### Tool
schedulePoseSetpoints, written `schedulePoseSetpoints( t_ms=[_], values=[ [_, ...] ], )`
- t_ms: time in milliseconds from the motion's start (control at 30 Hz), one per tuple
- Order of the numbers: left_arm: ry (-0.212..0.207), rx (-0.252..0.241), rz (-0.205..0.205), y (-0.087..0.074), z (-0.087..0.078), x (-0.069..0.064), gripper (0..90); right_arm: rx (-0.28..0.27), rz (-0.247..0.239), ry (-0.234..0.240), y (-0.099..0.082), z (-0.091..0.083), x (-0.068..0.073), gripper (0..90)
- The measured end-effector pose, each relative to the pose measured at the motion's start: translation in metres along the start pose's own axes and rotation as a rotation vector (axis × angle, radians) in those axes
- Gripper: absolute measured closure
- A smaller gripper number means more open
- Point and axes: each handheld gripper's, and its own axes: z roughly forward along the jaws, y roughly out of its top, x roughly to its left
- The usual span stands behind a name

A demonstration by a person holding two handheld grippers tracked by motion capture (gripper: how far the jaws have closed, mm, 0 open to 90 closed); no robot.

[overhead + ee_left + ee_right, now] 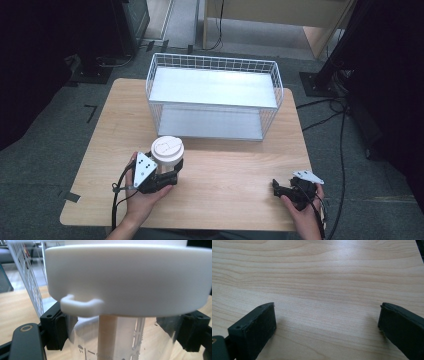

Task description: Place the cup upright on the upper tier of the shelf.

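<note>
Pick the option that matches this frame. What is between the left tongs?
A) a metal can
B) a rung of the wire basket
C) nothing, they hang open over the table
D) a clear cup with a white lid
D: in the left gripper view the black pads press on both sides of the clear cup under its white lid, and the high view shows the left tongs around it.

Matt pale wood table (324,277), white wire basket (215,95)
</note>
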Motion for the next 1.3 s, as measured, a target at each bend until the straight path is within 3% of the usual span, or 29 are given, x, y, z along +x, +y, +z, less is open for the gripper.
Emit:
schedulePoseSetpoints(
  t_ms=[533, 700, 900, 1300],
  values=[
    [0.029, -0.118, -0.022, 0.045, 0.008, 0.004, 16.0, 0.000, 0.000, 0.000, 0.000, 0.000, 0.000, 1.5],
    [0.053, -0.168, 0.001, 0.060, 0.012, 0.006, 16.0, -0.001, -0.002, -0.002, 0.000, 0.000, 0.000, 1.4],
    [0.072, -0.195, 0.022, 0.073, 0.017, 0.007, 15.9, -0.001, -0.002, -0.002, 0.000, 0.000, 0.000, 1.4],
    [0.070, -0.245, 0.054, 0.104, 0.025, 0.000, 15.9, -0.001, -0.001, 0.000, 0.000, 0.000, 0.000, 1.5]
  ],
)
